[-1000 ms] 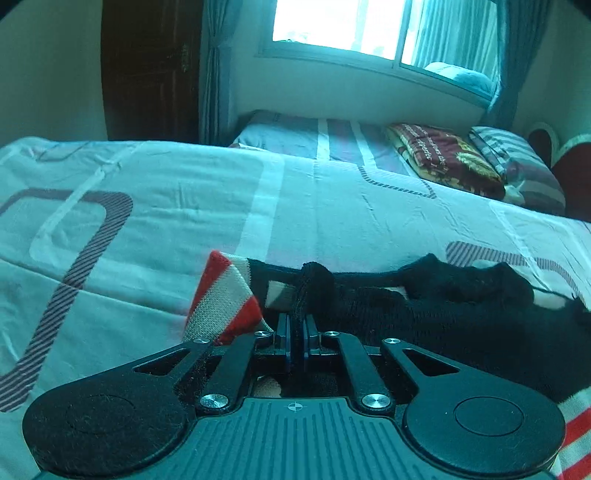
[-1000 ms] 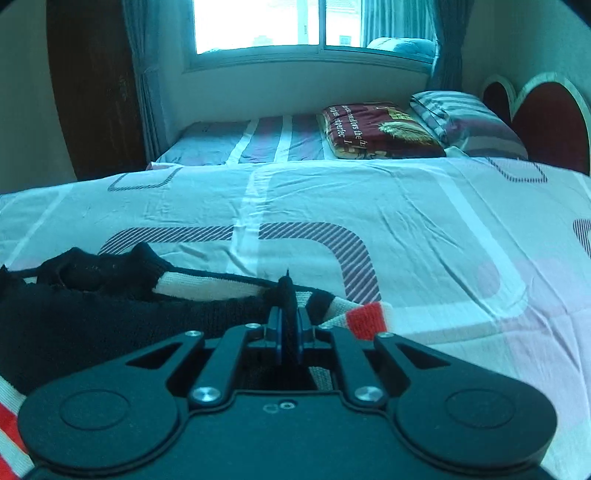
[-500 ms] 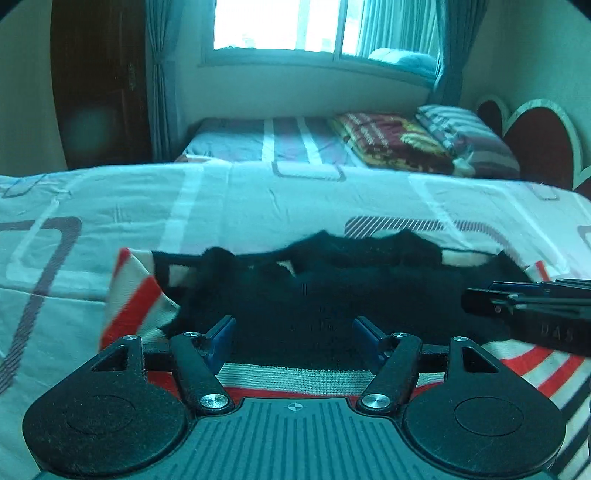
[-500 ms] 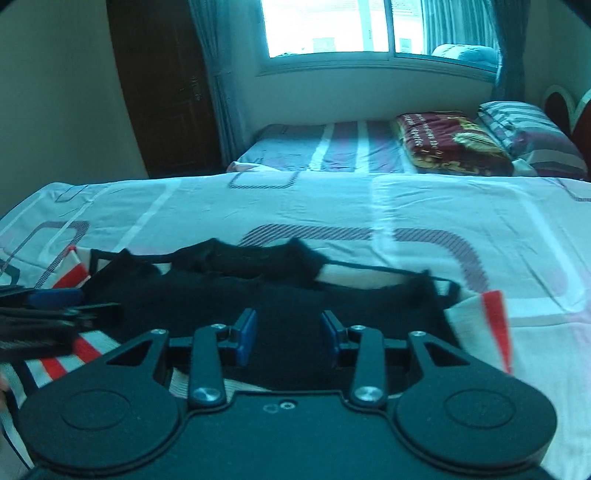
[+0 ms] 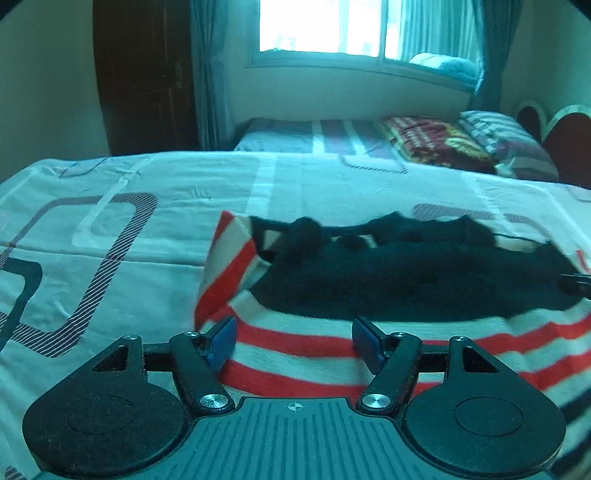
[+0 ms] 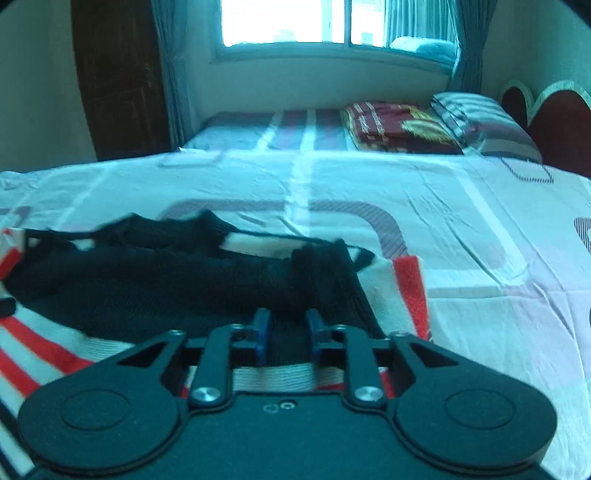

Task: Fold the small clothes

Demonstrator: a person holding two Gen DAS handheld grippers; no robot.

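Observation:
A small knitted garment (image 5: 406, 284), black with red and white stripes, lies on the patterned bed sheet (image 5: 147, 258), its black part folded over the striped part. My left gripper (image 5: 293, 332) hovers open over the near striped edge and grips nothing. In the right wrist view the same garment (image 6: 147, 280) spreads to the left. My right gripper (image 6: 288, 328) stands narrowly open over its black right end. Its jaws are closing, with black cloth showing in the gap but not pinched. The right gripper's tip (image 5: 576, 284) shows at the left view's right edge.
The sheet (image 6: 461, 258) runs flat to the right and far side. Beyond it lies a second striped mattress (image 6: 280, 129) with a red blanket (image 6: 395, 125) and a striped pillow (image 6: 476, 114). A dark door (image 6: 118, 81) and a curtained window (image 6: 295, 18) stand at the back.
Both grippers were shut on the garment's black edge a second ago. They have let go, opened and drawn back toward the near side, leaving the black part folded over the stripes.

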